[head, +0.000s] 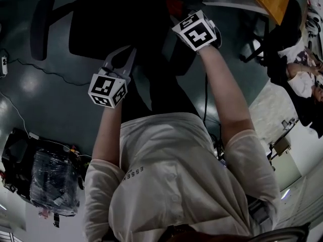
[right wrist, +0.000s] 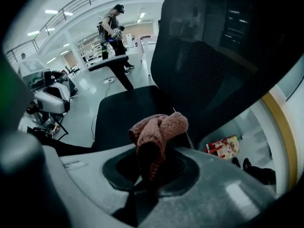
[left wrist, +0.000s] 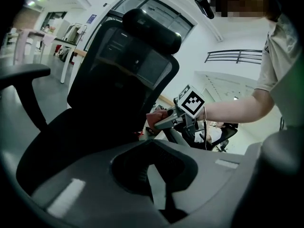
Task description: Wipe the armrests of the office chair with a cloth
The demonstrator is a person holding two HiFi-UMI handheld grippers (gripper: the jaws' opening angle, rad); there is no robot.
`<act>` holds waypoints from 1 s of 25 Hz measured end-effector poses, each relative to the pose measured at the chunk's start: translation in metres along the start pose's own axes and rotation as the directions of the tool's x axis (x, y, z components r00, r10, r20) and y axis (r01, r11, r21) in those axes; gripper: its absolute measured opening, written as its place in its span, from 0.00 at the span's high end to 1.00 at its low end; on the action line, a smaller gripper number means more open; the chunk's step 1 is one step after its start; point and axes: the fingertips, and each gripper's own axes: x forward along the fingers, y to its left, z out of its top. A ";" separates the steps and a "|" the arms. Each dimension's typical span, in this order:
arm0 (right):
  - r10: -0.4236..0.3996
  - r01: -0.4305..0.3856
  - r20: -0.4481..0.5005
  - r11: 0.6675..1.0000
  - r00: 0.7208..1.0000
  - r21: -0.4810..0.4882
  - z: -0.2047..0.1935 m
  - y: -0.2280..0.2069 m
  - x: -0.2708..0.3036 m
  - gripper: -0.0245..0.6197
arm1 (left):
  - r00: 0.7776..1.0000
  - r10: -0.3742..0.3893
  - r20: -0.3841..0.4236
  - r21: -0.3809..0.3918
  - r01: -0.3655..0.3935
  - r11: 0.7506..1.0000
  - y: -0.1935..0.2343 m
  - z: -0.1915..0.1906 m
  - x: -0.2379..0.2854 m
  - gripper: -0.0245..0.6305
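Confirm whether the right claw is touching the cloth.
Touching. The right gripper view shows the right claw shut on the cloth, which bunches up above its jaws.

Glossy dark grey floor fills the head view, ceiling lights glinting off it; the office chair stands on it up top; a thin cable snakes across from a power strip at the left edge; a plastic-wrapped bundle sits on the floor at lower left; in the right gripper view a red-and-white packet lies flat behind the chair.
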 end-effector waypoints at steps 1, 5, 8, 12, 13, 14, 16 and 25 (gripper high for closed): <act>-0.016 0.016 -0.016 1.000 1.000 -0.005 -0.003 0.002 0.001 0.88 | 1.000 -0.016 -0.003 -0.014 0.016 1.000 0.000 -0.003 -0.002 0.94; -0.075 0.078 -0.045 0.994 0.996 0.075 -0.010 0.023 0.002 0.88 | 0.993 -0.094 -0.076 -0.022 0.093 0.995 0.012 -0.020 -0.027 0.94; -0.105 0.111 -0.057 0.987 0.993 0.116 -0.014 0.045 0.003 0.88 | 0.984 -0.136 -0.116 0.010 0.138 0.990 0.024 -0.023 -0.048 0.94; -0.159 0.171 -0.096 0.977 0.983 0.125 -0.025 0.068 0.002 0.88 | 0.977 -0.170 -0.131 0.052 0.178 0.983 0.038 -0.019 -0.067 0.94; -0.171 0.183 -0.103 0.975 0.980 0.127 -0.027 0.074 0.002 0.88 | 0.975 -0.178 -0.133 0.062 0.187 0.980 0.041 -0.017 -0.071 0.94; -0.183 0.196 -0.111 0.972 0.977 0.127 -0.030 0.081 0.001 0.88 | 0.973 -0.186 -0.136 0.072 0.197 0.978 0.043 -0.016 -0.075 0.94; -0.208 0.224 -0.125 0.966 0.970 0.131 -0.036 0.093 0.000 0.88 | 0.968 -0.206 -0.146 0.089 0.220 0.971 0.045 -0.014 -0.082 0.94; -0.270 0.292 -0.130 0.936 0.954 0.196 -0.058 0.134 -0.005 0.88 | 0.943 -0.265 -0.201 0.127 0.294 0.948 0.048 -0.031 -0.100 0.94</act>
